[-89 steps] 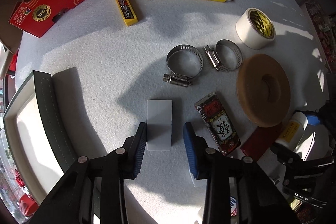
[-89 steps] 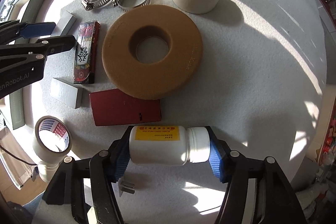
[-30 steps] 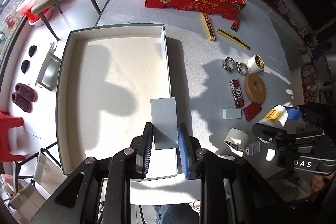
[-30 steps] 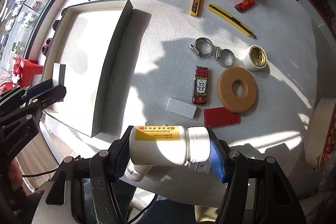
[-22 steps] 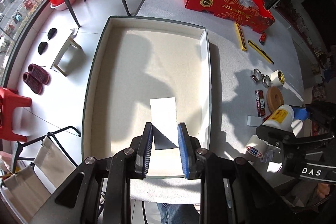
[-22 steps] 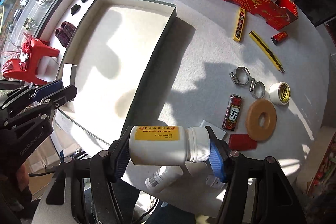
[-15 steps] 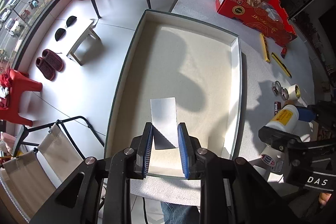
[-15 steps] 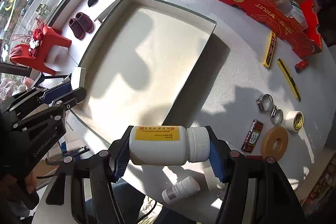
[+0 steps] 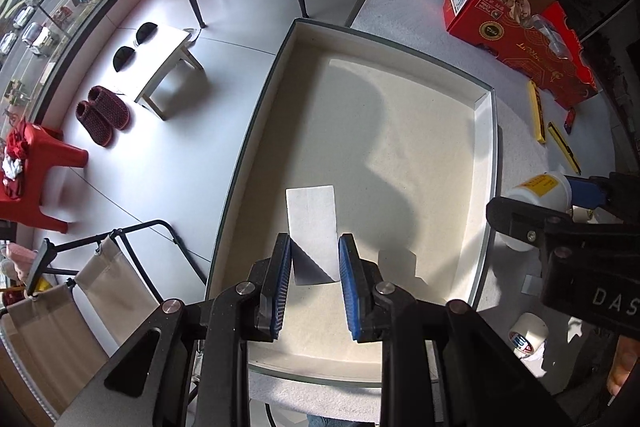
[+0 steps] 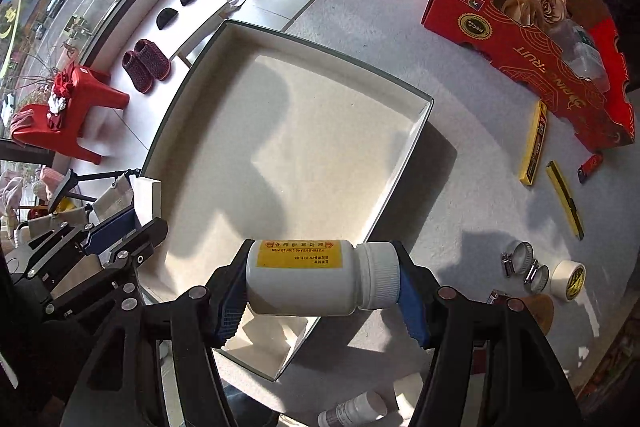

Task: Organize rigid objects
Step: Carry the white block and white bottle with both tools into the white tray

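A flat white block (image 9: 312, 223) is clamped in the left tool (image 9: 313, 281) above the tray (image 9: 486, 163); its lower part is in shadow. A white bottle (image 10: 320, 277) with yellow label is gripped endwise by the right tool (image 10: 322, 291) over the tray's edge. The label print is not readable.

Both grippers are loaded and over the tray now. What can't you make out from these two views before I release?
- Tray floor under the white bottle: right wrist view, hidden by the bottle and right gripper.
- Lower end of the white block: left wrist view, shadowed between the left gripper pads.
- Brown ring: right wrist view, half covered by a gripper finger.
- Bottle label text: too small.
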A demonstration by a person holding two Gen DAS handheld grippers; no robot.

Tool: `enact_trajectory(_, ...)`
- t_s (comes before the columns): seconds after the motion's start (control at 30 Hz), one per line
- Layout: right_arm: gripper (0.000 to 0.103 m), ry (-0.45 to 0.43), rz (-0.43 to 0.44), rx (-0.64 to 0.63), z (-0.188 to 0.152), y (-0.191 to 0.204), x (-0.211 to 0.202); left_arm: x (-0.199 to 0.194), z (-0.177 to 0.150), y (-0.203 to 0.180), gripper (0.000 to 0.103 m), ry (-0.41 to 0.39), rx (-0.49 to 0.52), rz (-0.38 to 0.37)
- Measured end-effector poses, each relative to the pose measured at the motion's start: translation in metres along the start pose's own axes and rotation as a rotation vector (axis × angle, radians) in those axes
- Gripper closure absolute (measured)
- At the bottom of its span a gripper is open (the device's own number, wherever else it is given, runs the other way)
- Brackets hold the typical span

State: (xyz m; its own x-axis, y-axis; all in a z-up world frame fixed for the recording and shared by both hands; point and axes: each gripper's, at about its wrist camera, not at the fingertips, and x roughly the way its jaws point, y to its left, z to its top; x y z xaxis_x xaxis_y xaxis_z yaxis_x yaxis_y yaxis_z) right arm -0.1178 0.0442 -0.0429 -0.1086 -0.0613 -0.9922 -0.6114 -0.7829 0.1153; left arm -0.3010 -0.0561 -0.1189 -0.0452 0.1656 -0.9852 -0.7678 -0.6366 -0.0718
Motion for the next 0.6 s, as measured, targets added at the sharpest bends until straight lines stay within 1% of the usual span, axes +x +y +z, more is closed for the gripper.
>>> enact_trajectory(0.2, 0.038, -0.003, -0.004, 0.034, 0.013, -0.011, 0.011, 0.013, 0.018, -0.011, 0.077, 0.009, 0.006, 0.006)
enact_trajectory(0.4, 0.038, -0.007, -0.008, 0.051, 0.022, -0.015, 0.022, 0.028, 0.024, -0.012, 0.077, 0.035, 0.003, 0.018)
enact_trajectory(0.6, 0.038, -0.014, -0.034, 0.009, 0.027, -0.008, 0.03, 0.039, 0.027, -0.014, 0.077, 0.05, 0.004, 0.026)
